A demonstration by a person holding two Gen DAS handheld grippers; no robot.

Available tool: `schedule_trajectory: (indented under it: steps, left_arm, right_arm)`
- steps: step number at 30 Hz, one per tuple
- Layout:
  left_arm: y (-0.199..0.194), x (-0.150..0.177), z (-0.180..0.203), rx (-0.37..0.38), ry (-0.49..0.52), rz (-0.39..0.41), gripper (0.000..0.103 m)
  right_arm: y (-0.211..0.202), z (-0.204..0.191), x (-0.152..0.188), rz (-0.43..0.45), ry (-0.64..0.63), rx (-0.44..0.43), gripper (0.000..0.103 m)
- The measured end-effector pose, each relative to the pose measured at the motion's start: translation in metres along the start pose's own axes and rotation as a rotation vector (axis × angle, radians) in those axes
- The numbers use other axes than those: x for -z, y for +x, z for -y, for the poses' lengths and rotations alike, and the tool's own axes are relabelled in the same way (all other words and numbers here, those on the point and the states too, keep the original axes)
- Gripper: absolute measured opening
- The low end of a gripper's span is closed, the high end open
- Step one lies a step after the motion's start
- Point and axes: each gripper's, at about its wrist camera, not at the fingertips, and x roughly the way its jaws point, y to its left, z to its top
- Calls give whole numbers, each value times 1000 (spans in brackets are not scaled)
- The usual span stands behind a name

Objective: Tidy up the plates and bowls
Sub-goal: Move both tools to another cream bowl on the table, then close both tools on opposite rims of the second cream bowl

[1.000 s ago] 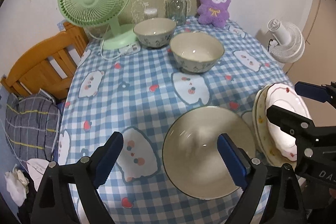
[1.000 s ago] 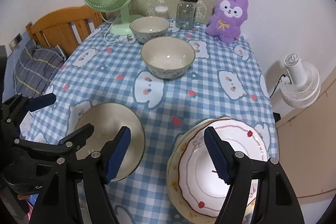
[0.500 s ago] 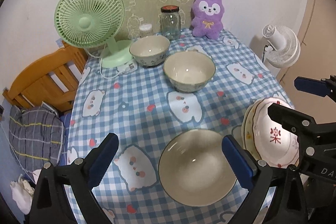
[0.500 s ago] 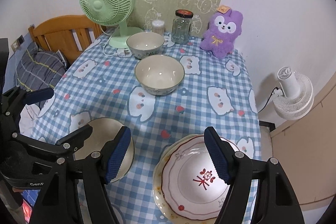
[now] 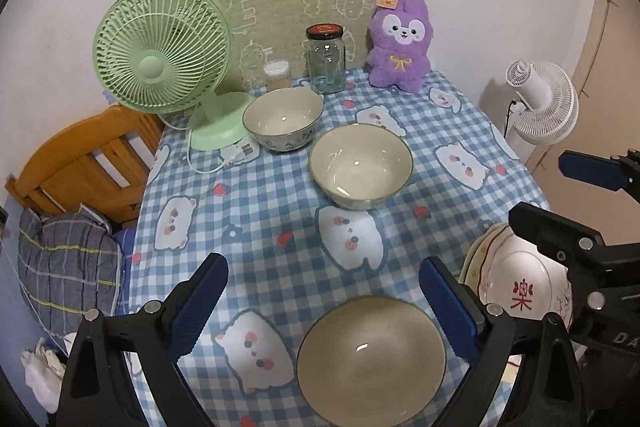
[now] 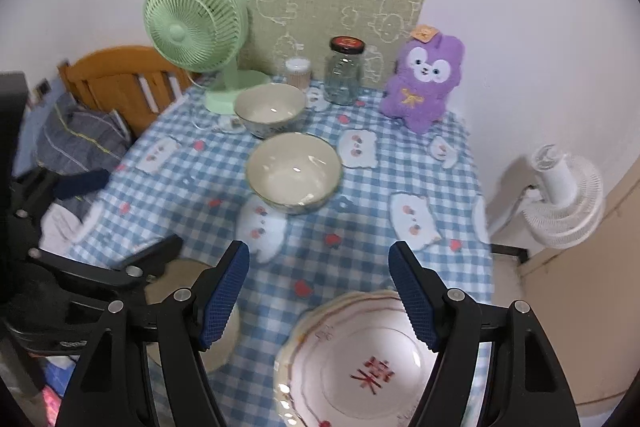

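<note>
A beige bowl (image 5: 370, 353) sits at the table's near edge, below my open left gripper (image 5: 324, 301), which hangs above it with nothing between its fingers. A stack of plates (image 6: 368, 367), the top one white with a red character, lies near right under my open right gripper (image 6: 320, 287), also empty. Two more bowls stand further back: a middle bowl (image 5: 361, 165) and a patterned far bowl (image 5: 283, 117). The near beige bowl (image 6: 224, 327) is mostly hidden behind the right gripper's left finger. The plate stack (image 5: 520, 291) shows at the right of the left wrist view.
A green desk fan (image 5: 164, 55), a glass jar (image 5: 326, 61), a small tub of swabs (image 5: 277, 75) and a purple plush toy (image 5: 400, 45) line the table's back. A wooden chair (image 5: 80, 163) stands left, a white floor fan (image 5: 540, 103) right. Blue checked cloth (image 5: 280, 211) covers the table.
Both grippers have risen and drawn back from the table, so the bowl and plates look smaller and lower in view. Nothing on the table moved; both stay open.
</note>
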Motion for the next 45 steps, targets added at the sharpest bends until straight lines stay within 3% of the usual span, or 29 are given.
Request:
schedule_trajectory:
  steps: [9, 14, 28, 37, 45]
  left_arm:
    - [19, -21, -2, -2, -24, 14, 93]
    - [42, -36, -8, 36, -49, -19, 93]
    - [96, -67, -17, -7, -64, -22, 87]
    - [140, -78, -18, -10, -49, -104, 84]
    - [167, -76, -25, 29, -107, -149, 69]
  right_arm:
    - [27, 12, -19, -19, 1, 1, 75]
    - [45, 22, -29, -24, 16, -9, 75]
    - [111, 39, -61, -83, 53, -32, 74]
    - [153, 42, -72, -138, 53, -52, 60]
    - [186, 45, -71, -172, 76, -59, 54]
